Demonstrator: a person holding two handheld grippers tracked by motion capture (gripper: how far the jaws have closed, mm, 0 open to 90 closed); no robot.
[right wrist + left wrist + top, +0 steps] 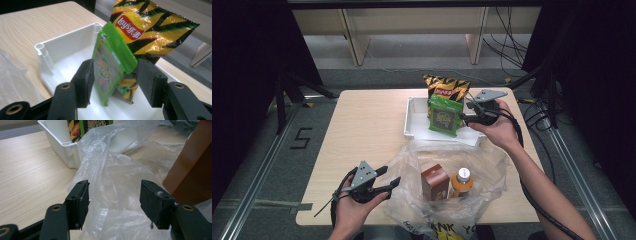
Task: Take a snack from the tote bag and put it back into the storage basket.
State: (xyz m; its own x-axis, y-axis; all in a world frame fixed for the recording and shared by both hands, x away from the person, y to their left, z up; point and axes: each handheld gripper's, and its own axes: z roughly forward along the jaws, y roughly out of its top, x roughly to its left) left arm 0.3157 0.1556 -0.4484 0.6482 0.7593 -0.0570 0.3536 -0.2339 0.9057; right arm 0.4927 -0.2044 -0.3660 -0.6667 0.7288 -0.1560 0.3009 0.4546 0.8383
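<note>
Right tongs (pixel 113 82): released; jaws stand apart on either side of the green snack packet (pixel 111 72), and neither pad presses on it, with a gap visible on both sides.
Left tongs (pixel 113 202): released, jaws wide, nothing gripped; a fold of the clear plastic bag (pixel 120 182) lies loosely between them.
Landmark: white tray (pixel 412 122), at the far side of the worktop (pixel 362 130).
Green snack packet: standing upright inside the tray, long axis vertical, leaning back against the yellow-and-black crisp bag (pixel 447 87) that stands behind it.
Key relation: the packet sits directly ahead of the right tongs and between their jaws, edge-on to them; the right hand (pixel 497 127) is just beside the tray, the left hand (pixel 357 200) well apart from it at the near edge of the worktop.
Plastic bag: on the near side of the tray, mouth open, with a brown carton (pixel 434 182) and an orange bottle (pixel 461 182) standing inside.
Judgement: the packet looks placed in the tray; backing the right tongs straight off it, without brushing it, should leave it upright.
Risk: it is thin and only propped, so a sideways nudge could topple it.
</note>
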